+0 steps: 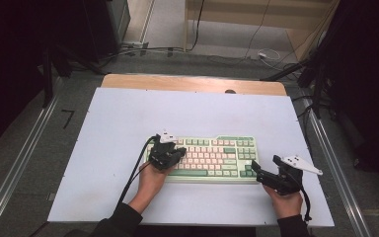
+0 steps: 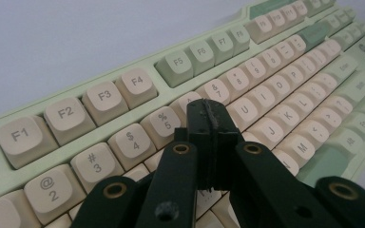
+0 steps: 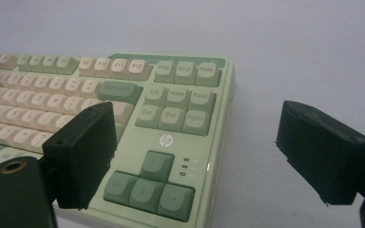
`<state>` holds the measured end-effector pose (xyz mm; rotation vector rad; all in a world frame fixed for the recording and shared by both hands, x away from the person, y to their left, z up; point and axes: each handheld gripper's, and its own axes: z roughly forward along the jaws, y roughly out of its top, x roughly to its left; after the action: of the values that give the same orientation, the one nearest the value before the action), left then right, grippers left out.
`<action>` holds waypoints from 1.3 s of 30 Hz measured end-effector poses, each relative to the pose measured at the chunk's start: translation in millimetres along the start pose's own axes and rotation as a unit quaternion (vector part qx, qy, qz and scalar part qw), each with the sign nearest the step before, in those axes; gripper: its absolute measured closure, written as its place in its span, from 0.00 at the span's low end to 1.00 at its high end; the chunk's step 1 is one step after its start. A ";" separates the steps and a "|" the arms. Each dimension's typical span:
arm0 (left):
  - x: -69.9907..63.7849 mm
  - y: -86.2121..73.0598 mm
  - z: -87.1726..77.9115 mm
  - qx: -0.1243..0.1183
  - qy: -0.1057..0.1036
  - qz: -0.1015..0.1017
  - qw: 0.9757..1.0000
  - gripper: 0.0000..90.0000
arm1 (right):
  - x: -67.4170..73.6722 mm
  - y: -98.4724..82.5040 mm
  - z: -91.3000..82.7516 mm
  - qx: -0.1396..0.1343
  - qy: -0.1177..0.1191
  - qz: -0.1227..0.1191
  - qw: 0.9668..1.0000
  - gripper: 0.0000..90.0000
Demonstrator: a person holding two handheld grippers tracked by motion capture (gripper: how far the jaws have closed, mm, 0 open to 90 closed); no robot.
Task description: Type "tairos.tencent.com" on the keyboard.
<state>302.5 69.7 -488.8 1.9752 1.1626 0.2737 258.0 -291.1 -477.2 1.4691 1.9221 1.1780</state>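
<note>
A pale green keyboard with cream and green keys lies on the white board, near its front. My left gripper is over the keyboard's left part with its jaws pressed together and nothing between them. In the left gripper view its tips sit low over the number row beside the 5 key, above the keyboard; I cannot tell whether they touch. My right gripper stands open at the keyboard's right end. Its jaws straddle the right edge of the keyboard, one above the arrow keys and one above the bare board, gripper.
The white board covers a wooden table whose back edge shows beyond it. Metal rails run along both sides. Cables lie on the floor behind the table. Black cables trail from both grippers toward the front edge.
</note>
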 end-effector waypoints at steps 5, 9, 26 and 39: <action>1.7 1.0 -5.1 -0.013 -0.011 -0.011 1.000 1.00 | 0.0 0.1 -0.6 -0.002 0.001 0.000 1.000 0.13; 4.2 4.4 -19.8 -0.044 -0.022 -0.022 0.999 0.75 | -0.9 0.1 -0.6 -0.001 0.000 0.002 1.000 0.13; 28.8 -12.6 -65.3 -0.088 0.023 -0.036 0.995 0.28 | 0.1 -0.1 -0.3 0.000 -0.002 -0.001 1.000 0.13; 39.5 -35.8 -63.9 -0.053 0.001 -0.022 0.998 1.00 | 1.7 0.0 -1.1 -0.002 0.000 -0.003 1.000 0.13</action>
<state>267.0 144.7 -481.6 1.8559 1.1680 0.3076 256.7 -289.9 -476.4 1.4615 1.9215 1.1783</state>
